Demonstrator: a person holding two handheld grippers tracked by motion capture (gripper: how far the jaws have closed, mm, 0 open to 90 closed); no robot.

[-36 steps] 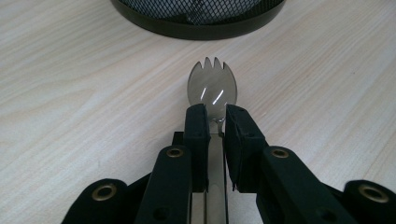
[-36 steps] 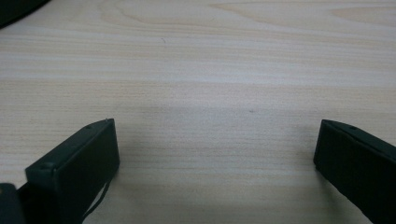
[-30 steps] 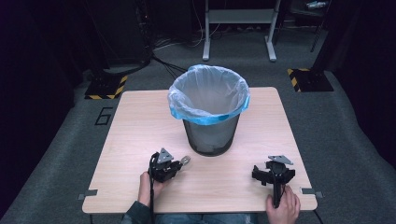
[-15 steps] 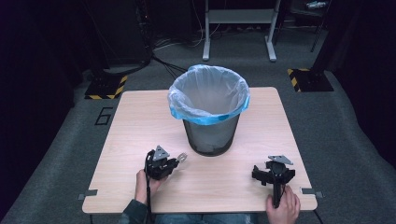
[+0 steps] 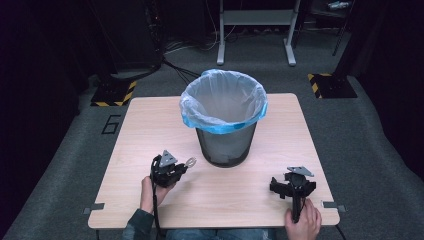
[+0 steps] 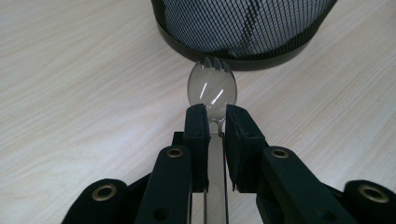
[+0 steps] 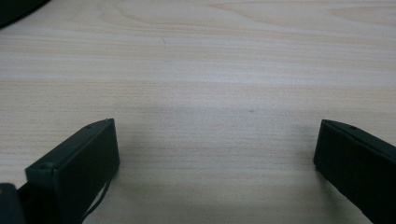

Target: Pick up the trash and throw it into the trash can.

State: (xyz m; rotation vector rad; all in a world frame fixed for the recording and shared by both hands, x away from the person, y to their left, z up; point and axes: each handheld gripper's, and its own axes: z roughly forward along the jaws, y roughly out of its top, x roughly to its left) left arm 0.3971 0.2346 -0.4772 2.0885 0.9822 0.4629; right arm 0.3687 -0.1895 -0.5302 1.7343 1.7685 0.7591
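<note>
A black mesh waste bin (image 5: 226,145) lined with a pale blue bag stands at the middle of the wooden table (image 5: 145,130). My left gripper (image 5: 181,166) is just left of the bin's base, shut on the handle of a clear plastic spork (image 5: 190,161). In the left gripper view the spork's head (image 6: 212,86) sticks out past the gripper (image 6: 215,114) and points at the bin's bottom rim (image 6: 243,58), a short gap away. My right gripper (image 5: 293,183) rests near the table's front right, open wide, with bare wood between its jaws (image 7: 217,140).
A dark corner of the bin's base (image 7: 18,9) shows at the top left of the right gripper view. Beyond the table are grey carpet, a metal stand (image 5: 255,30) and yellow-black striped floor blocks (image 5: 114,93). Table edges lie close behind both hands.
My left gripper, still holding the spork, has shifted a little to the left and slightly away from the front edge. The right gripper has stayed put.
</note>
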